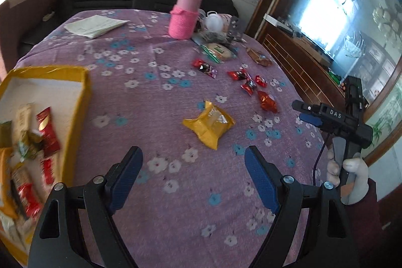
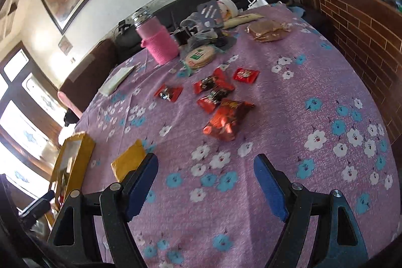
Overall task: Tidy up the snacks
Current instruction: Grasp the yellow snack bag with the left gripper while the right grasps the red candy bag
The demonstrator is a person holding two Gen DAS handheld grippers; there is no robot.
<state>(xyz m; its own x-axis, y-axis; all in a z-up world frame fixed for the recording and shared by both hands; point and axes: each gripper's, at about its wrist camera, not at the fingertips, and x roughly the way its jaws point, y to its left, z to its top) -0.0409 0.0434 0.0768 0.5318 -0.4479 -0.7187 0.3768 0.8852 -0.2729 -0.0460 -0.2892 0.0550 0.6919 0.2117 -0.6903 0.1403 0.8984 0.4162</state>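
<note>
The desk (image 1: 155, 97) is draped in a mauve cloth with a fine woven grain, printed with small white and blue blossoms. In the left wrist view the left gripper (image 1: 193, 162) fills the bottom of the frame, its matte black arms ending in ribbed blue pads, jaws spread wide with only bare cloth between them. Just above it, near the centre, lies a crinkled yellow foil packet (image 1: 208, 124), puffed and pillow-shaped with a torn-looking top edge. At the left edge sits a shallow yellow cardboard box (image 1: 84, 97) with a pale inside, holding flat red, beige and green wrappers in a loose heap. Toward the upper right of centre small glossy red candy wrappers (image 1: 247, 82) lie scattered, with an orange-red foil pouch (image 1: 268, 103) below them. Farther back stands a cylindrical bottle in a knitted pink sleeve (image 1: 183, 19) with a metal neck, beside a round flat biscuit pack (image 1: 218, 50) in clear film. At the right edge a hand (image 1: 349, 172) in a pale glove grips the handle of the right gripper. In the right wrist view the right gripper (image 2: 206, 170) shows the same black arms and blue pads, jaws parted wide and holding nothing, over the flowered cloth; the shiny orange-red pouch lies above them at mid-frame.
</note>
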